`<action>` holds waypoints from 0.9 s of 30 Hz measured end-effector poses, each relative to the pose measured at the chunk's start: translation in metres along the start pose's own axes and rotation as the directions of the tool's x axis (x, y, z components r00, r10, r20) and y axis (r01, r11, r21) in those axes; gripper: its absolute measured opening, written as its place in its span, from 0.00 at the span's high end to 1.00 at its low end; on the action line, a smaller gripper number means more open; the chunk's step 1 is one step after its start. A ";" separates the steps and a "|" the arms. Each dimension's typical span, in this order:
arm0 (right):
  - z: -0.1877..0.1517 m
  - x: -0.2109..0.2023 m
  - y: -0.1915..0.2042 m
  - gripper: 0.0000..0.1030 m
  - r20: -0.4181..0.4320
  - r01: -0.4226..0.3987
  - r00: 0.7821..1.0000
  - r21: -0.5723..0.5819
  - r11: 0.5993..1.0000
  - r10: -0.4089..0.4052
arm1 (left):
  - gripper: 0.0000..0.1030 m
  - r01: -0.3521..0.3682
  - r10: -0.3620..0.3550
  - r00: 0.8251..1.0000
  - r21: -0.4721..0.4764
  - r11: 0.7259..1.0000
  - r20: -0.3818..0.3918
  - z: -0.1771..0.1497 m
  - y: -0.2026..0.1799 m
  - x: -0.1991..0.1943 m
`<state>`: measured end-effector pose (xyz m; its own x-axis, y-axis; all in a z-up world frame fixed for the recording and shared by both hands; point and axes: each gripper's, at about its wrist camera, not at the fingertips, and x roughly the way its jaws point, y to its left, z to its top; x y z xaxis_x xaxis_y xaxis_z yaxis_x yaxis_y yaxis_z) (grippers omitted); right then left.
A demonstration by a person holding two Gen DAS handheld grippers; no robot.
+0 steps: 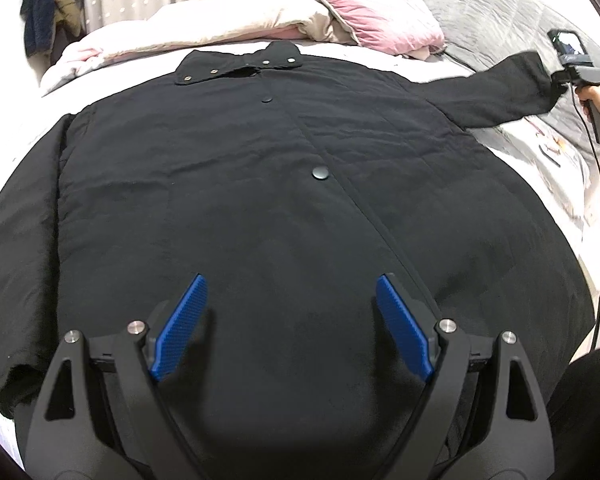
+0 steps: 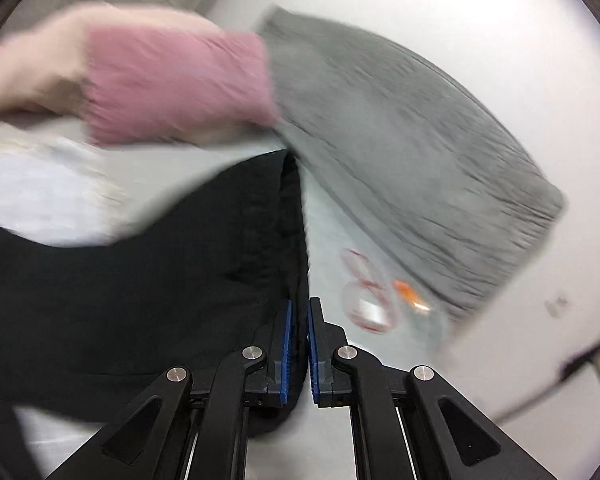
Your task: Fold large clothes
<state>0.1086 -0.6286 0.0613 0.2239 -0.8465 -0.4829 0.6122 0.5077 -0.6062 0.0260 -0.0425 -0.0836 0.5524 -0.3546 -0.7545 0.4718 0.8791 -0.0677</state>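
A large black coat (image 1: 260,184), matte and lightly quilted, lies flat and face up across a bed (image 1: 556,184), collar at the far end, with round metal snaps along its front. The left gripper (image 1: 290,328) hovers over the near hem, its 2 blue ribbed pads spread wide and grasping nothing. At far right, the right gripper (image 2: 298,344) is clenched on the cuff of the coat's sleeve (image 1: 496,92), pulled out to the side. Beyond lie a crumpled pink and cream duvet (image 1: 260,20) and a grey crinkled blanket (image 2: 400,140). No writing is readable.
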 end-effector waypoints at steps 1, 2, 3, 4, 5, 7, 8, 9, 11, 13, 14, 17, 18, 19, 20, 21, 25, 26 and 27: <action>-0.007 0.015 -0.010 0.95 -0.030 0.089 0.996 -0.011 0.996 -0.089 | 0.16 -0.006 0.005 1.000 0.014 1.000 0.001 -0.001 -0.002 0.000; -0.014 0.030 -0.020 0.90 -0.063 0.162 0.985 -0.013 0.987 -0.162 | 0.16 -0.015 0.015 1.000 0.031 0.999 0.001 -0.003 -0.003 0.001; -0.021 0.044 -0.031 0.90 -0.103 0.176 0.980 0.021 0.984 -0.173 | 0.16 -0.024 0.024 1.000 0.043 0.999 -0.002 -0.004 -0.005 0.002; -0.031 0.054 -0.045 0.89 -0.154 0.126 0.982 0.102 0.987 -0.109 | 0.16 -0.032 0.033 0.999 0.053 0.998 -0.003 -0.004 -0.005 0.002; -0.039 0.061 -0.055 0.86 -0.184 0.053 0.983 0.187 0.981 -0.018 | 0.16 -0.035 0.036 0.999 0.057 0.998 -0.002 -0.005 -0.005 0.002; -0.051 0.066 -0.057 0.80 -0.197 -0.071 0.972 0.258 0.963 0.125 | 0.16 -0.037 0.037 0.999 0.054 0.998 0.003 -0.004 -0.004 0.001; -0.052 0.063 -0.051 0.77 -0.196 -0.100 0.969 0.252 0.963 0.152 | 0.16 -0.040 0.040 0.999 0.047 0.998 0.004 -0.003 -0.003 0.001; -0.055 0.058 -0.039 0.75 -0.183 -0.147 0.964 0.227 0.963 0.191 | 0.16 -0.043 0.043 0.999 0.036 0.998 0.004 -0.001 -0.001 0.002; -0.053 0.045 -0.014 0.64 -0.159 -0.220 0.955 0.195 0.956 0.252 | 0.16 -0.047 0.047 0.999 0.015 0.999 0.001 0.002 0.002 0.003; -0.055 0.031 0.009 0.58 -0.148 -0.296 0.934 0.193 0.935 0.326 | 0.16 -0.058 0.058 0.998 0.007 0.998 0.008 0.004 0.003 0.002; -0.057 0.022 0.022 0.57 -0.148 -0.341 0.916 0.204 0.918 0.373 | 0.16 -0.076 0.076 0.997 0.010 0.997 0.018 0.006 0.004 -0.001; -0.059 -0.007 0.053 0.57 -0.132 -0.460 0.861 0.207 0.864 0.490 | 0.16 -0.136 0.135 0.989 0.011 0.991 0.059 0.013 0.013 -0.012; -0.062 -0.021 0.064 0.56 -0.119 -0.499 0.842 0.199 0.844 0.526 | 0.16 -0.156 0.156 0.985 0.002 0.988 0.069 0.015 0.018 -0.016; -0.069 -0.036 0.071 0.53 -0.116 -0.531 0.823 0.190 0.826 0.556 | 0.16 -0.171 0.171 0.983 -0.006 0.985 0.070 0.016 0.023 -0.018; -0.069 -0.049 0.079 0.49 -0.117 -0.567 0.799 0.176 0.804 0.589 | 0.16 -0.196 0.197 0.978 -0.024 0.980 0.071 0.016 0.033 -0.023; -0.069 -0.068 0.087 0.48 -0.110 -0.612 0.768 0.159 0.774 0.630 | 0.16 -0.204 0.206 0.976 -0.034 0.978 0.070 0.015 0.038 -0.025; -0.073 -0.133 0.102 0.33 -0.066 -0.689 0.712 0.131 0.713 0.699 | 0.16 -0.253 0.257 0.965 -0.076 0.964 0.055 0.008 0.070 -0.040; -0.077 -0.144 0.103 0.30 -0.061 -0.699 0.702 0.128 0.704 0.709 | 0.16 -0.265 0.269 0.962 -0.080 0.961 0.052 0.005 0.076 -0.044; -0.084 -0.162 0.106 0.29 -0.058 -0.716 0.687 0.116 0.689 0.724 | 0.16 -0.276 0.281 0.958 -0.083 0.957 0.049 0.003 0.081 -0.046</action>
<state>0.0739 -0.4245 0.0221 0.5533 -0.2051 -0.8073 0.3493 0.9370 0.0013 0.0404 0.0445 -0.0523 0.6954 -0.1083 -0.7104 0.2418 0.9662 0.0895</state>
